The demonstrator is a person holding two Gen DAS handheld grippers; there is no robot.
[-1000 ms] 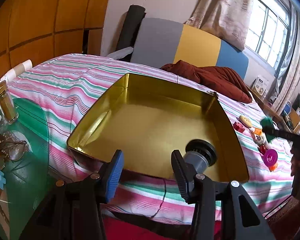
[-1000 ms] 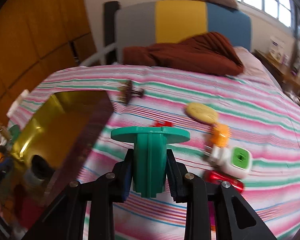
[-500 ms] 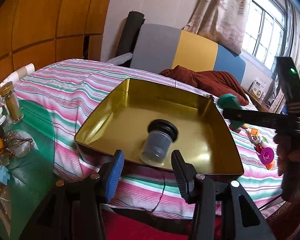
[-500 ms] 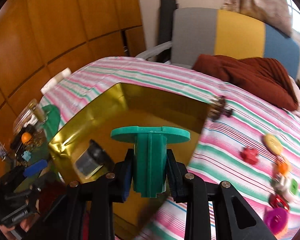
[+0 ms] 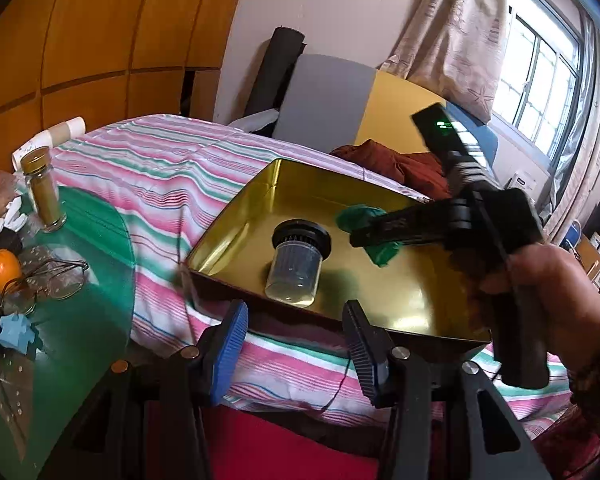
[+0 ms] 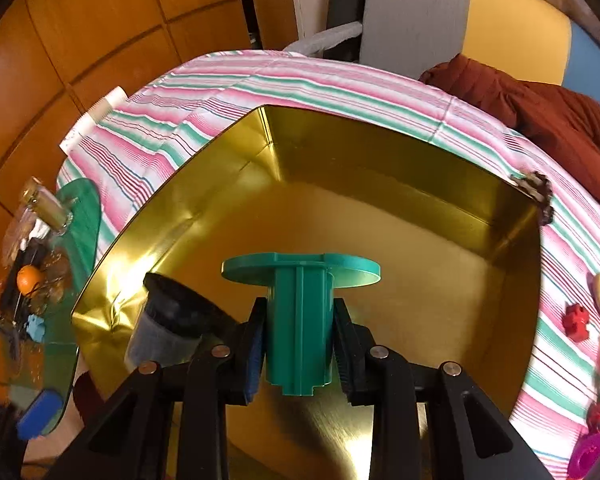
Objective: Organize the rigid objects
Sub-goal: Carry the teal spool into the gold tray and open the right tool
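A gold metal tray [image 5: 236, 216] [image 6: 204, 184] lies on the striped bedspread. A clear jar with a black lid [image 5: 298, 264] [image 6: 168, 328] lies on its side inside it. My right gripper [image 6: 300, 344] is shut on a green flanged spool [image 6: 300, 320] and holds it above the tray floor; it also shows in the left wrist view [image 5: 366, 236] over the tray's right part. My left gripper [image 5: 296, 344] is open and empty, just in front of the tray's near wall.
A green glass side table [image 5: 80, 280] at the left holds a spice jar [image 5: 44, 192], an orange [image 5: 3, 266], glasses and a blue puzzle piece. Small toys [image 6: 576, 322] lie on the bedspread right of the tray. A brown blanket [image 6: 540, 112] lies at the back.
My right gripper has carried the green spool from over the bedspread to above the tray. The jar has rolled toward the tray's near left. My left gripper has pulled back slightly.
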